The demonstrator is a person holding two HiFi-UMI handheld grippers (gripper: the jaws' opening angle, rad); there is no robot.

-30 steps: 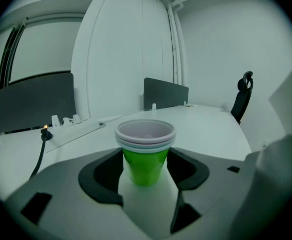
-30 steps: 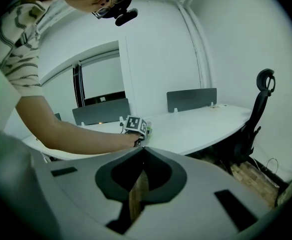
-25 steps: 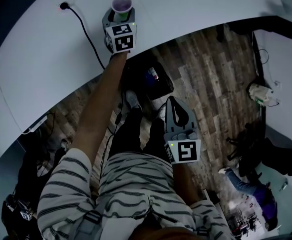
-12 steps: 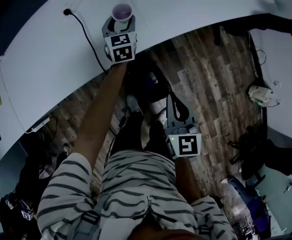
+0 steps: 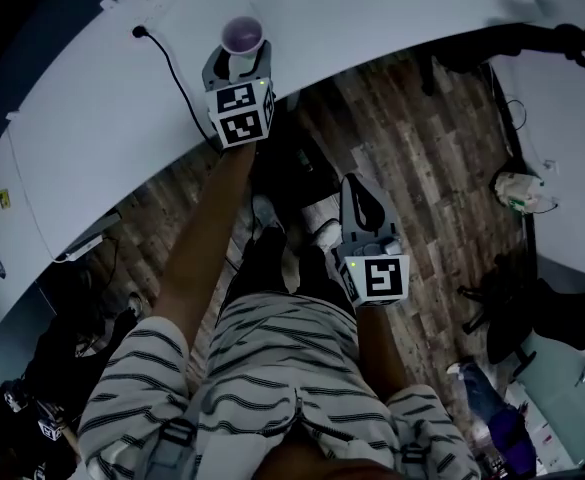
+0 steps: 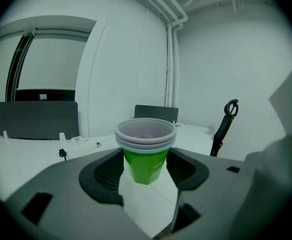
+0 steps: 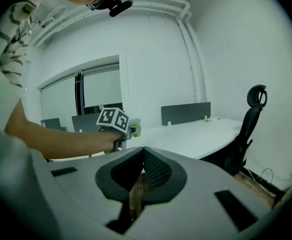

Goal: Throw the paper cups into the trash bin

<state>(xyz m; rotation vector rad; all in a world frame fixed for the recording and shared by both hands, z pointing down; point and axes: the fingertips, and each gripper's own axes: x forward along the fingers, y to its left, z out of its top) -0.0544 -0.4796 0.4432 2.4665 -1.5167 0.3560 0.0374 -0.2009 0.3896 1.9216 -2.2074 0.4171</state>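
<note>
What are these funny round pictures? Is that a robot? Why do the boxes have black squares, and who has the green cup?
It is not a robot. A person holds a grabbing tool, called a gripper, in each hand. The boxes with black squares are parts of those tools.

The head view comes from a camera on the person's head. It looks down at the striped shirt, the white table and the wooden floor. The two gripper views come from small cameras riding on each tool.

The left gripper is closed on green paper cups, stacked inside one another and held above the table. The right gripper is shut and empty, down near the person's legs. A black cable lies on the table.
</note>
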